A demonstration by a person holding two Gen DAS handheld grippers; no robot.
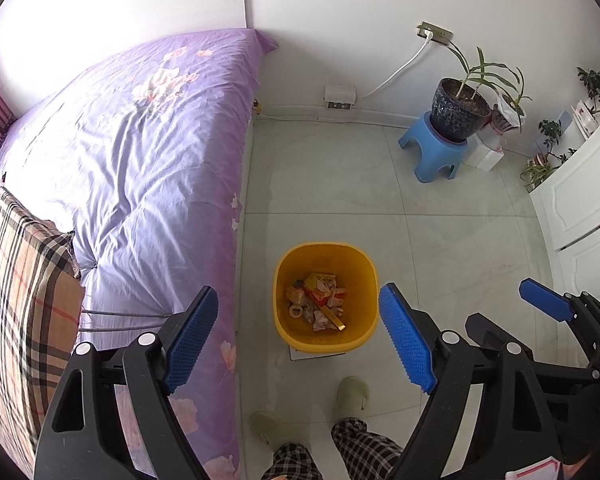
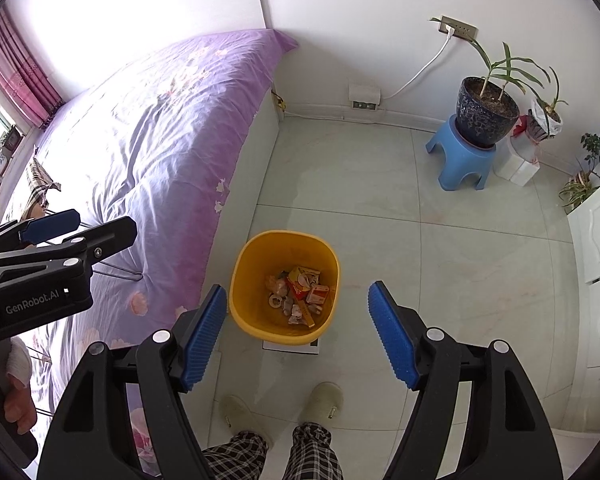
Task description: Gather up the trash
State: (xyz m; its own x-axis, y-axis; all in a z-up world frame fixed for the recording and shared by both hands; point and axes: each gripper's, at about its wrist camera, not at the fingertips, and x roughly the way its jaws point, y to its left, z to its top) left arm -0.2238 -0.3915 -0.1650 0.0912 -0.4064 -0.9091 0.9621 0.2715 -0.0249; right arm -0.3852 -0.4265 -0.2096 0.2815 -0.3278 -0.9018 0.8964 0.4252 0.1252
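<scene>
Tongs both gaping wide and empty: left tongs (image 1: 298,336), right tongs (image 2: 298,332), hanging above the floor (image 2: 440,248). Yellow bin (image 1: 326,344) below and between the blue pads, on the floor beside the bed (image 1: 140,152), trash (image 1: 318,300) heaped inside. Slippers (image 2: 322,400) just near the bin.

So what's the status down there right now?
Left hand-held gripper open, empty. Right hand-held gripper open, empty. Yellow trash bin on floor below, trash inside. Nothing in the way.

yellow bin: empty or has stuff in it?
Partly filled. The yellow bin stands upright on the floor by the bed, and both wrist views show small boxes and wrappers covering its bottom, well below the rim.
</scene>
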